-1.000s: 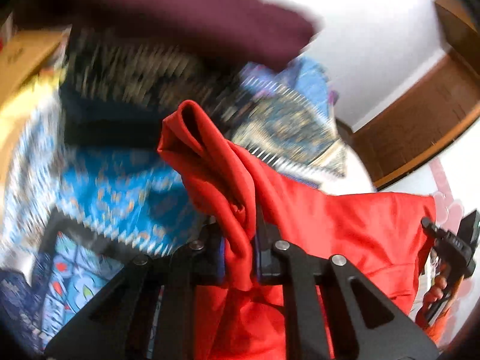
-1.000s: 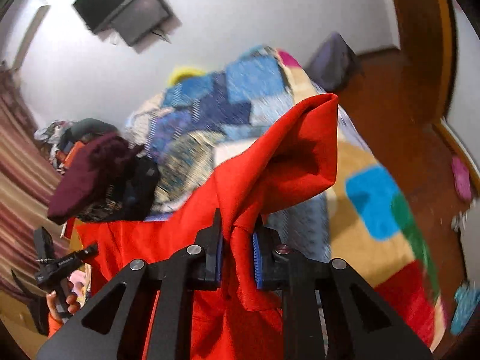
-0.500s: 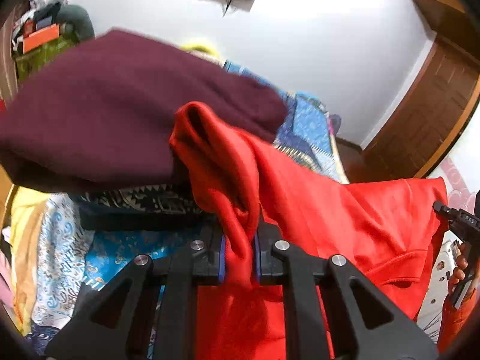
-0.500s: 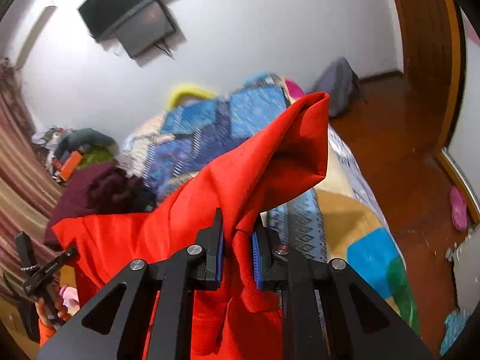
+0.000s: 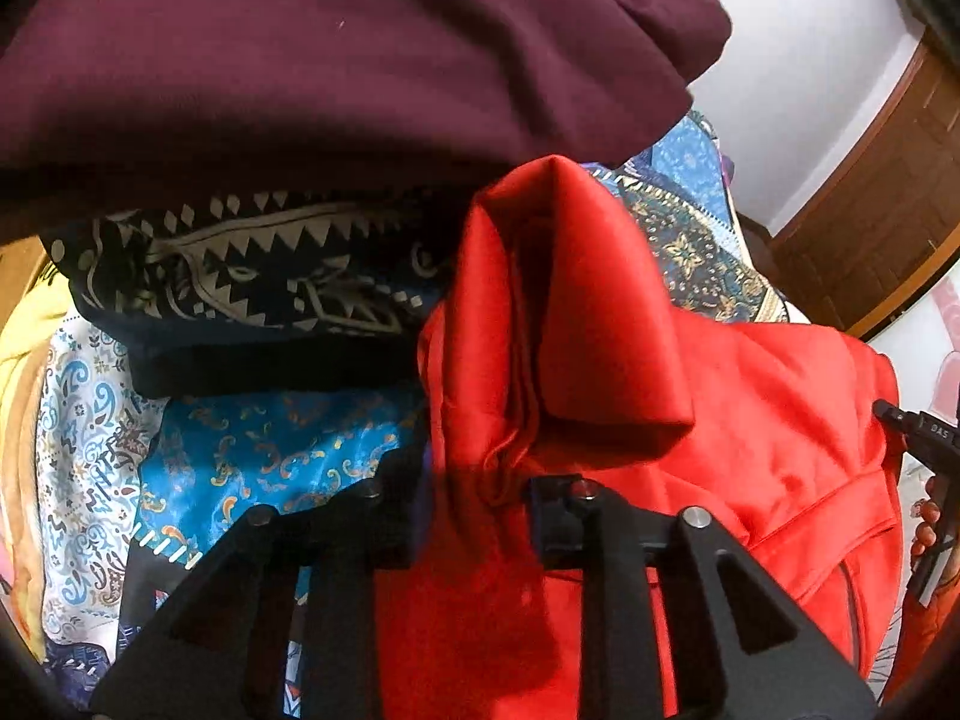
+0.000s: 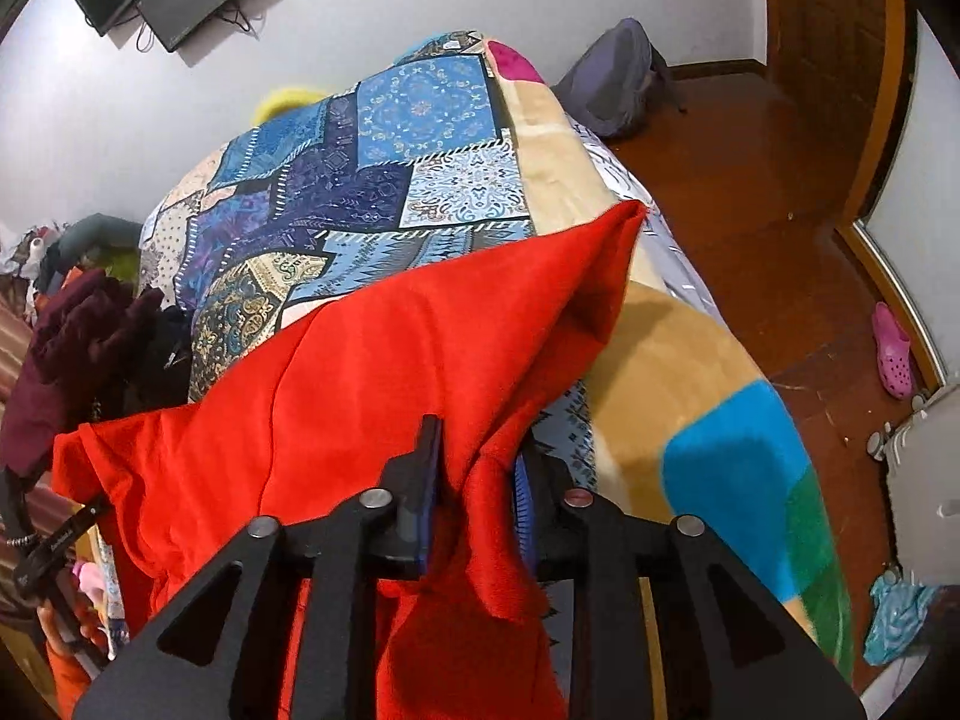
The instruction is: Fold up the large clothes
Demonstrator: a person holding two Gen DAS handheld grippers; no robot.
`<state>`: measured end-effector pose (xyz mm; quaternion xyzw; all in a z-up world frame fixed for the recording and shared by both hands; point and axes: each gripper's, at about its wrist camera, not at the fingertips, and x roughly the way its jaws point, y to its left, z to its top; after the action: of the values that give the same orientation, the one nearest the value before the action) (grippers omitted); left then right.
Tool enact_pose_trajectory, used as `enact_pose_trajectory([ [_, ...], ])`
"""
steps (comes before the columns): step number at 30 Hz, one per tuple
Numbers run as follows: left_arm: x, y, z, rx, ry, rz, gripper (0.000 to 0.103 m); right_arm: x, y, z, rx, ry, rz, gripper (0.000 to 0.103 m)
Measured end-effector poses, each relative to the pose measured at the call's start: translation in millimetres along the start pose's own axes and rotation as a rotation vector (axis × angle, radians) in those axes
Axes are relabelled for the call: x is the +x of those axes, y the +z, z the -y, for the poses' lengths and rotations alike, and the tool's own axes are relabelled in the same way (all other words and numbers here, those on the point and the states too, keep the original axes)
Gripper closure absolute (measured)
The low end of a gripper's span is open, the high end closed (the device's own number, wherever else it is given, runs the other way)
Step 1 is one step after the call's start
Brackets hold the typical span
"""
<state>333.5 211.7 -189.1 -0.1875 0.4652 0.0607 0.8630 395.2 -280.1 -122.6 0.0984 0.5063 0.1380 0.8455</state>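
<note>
A large red garment [image 5: 690, 420] hangs stretched between my two grippers over the bed. My left gripper [image 5: 477, 510] has red cloth between its fingers, with a folded corner standing up above them. My right gripper [image 6: 477, 510] has the other corner [image 6: 420, 360] between its fingers, the cloth draping down and to the left. In both views the jaws stand wider apart than before, with the cloth loose between them. The right gripper shows at the right edge of the left wrist view [image 5: 924, 438], and the left gripper at the left edge of the right wrist view [image 6: 54, 540].
A pile of clothes with a maroon garment [image 5: 330, 48] on top and a dark patterned one [image 5: 240, 276] lies close ahead of the left gripper. A patchwork bedspread [image 6: 390, 168] covers the bed. A backpack [image 6: 618, 84], a pink shoe [image 6: 894, 348] and a wooden floor [image 6: 750, 180] lie right.
Both grippers have dropped toward the bed, the views tilting down. The left one has moved close to the clothes pile. Both pairs of jaws have opened wider around the red cloth.
</note>
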Motion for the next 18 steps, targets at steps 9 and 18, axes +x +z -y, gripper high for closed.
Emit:
enact_pose_trajectory([
  [9, -29, -11, 1, 0.090, 0.069, 0.010, 0.070, -39, -16, -14, -0.117, -0.075, 0.008, 0.082],
  [18, -117, -27, -38, 0.110, 0.113, 0.099, 0.059, -105, -54, -33, -0.251, -0.130, 0.118, 0.052],
])
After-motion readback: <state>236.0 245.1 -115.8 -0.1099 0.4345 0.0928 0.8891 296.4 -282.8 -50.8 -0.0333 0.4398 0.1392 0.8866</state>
